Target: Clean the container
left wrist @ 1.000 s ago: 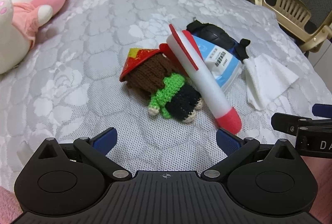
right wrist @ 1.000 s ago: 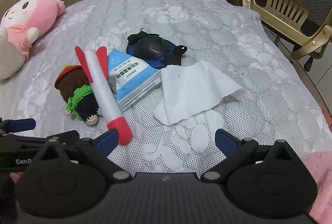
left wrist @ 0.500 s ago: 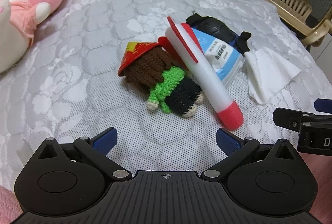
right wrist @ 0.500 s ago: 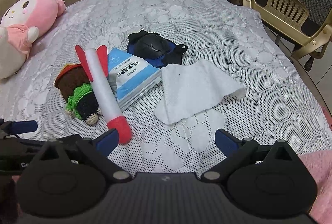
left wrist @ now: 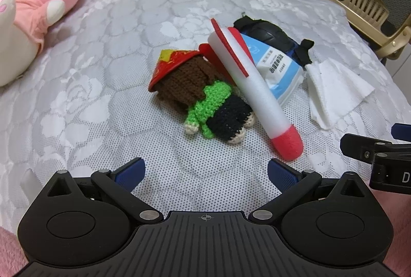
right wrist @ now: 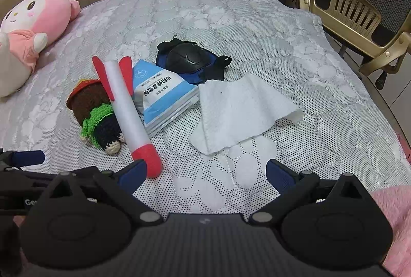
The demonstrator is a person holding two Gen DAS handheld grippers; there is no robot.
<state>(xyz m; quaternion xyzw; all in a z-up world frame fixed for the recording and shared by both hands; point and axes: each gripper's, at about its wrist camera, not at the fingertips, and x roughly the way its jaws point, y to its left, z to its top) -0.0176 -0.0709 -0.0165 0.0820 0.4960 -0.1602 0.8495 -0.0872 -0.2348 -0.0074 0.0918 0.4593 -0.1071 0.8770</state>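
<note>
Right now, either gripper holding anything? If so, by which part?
Nothing held. Left gripper and right gripper are both open and empty, above the bedspread, short of the foam rocket and white cloth.

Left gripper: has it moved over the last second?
Yes. In the left wrist view the left gripper has crept forward and slightly left: the crocheted brown-haired doll and the white quilted bed cover sit a little nearer and further right in frame.

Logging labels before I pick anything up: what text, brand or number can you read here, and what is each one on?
"D": on the right tool's body, left wrist view; the rest is cut off by the frame edge.
"Ge": on the left tool's body, right wrist view; the rest is hidden.
Blue and white packet: a line of large Chinese characters, seen upside down, with smaller print and a round logo; too blurred to read.
No other text shows.
</note>
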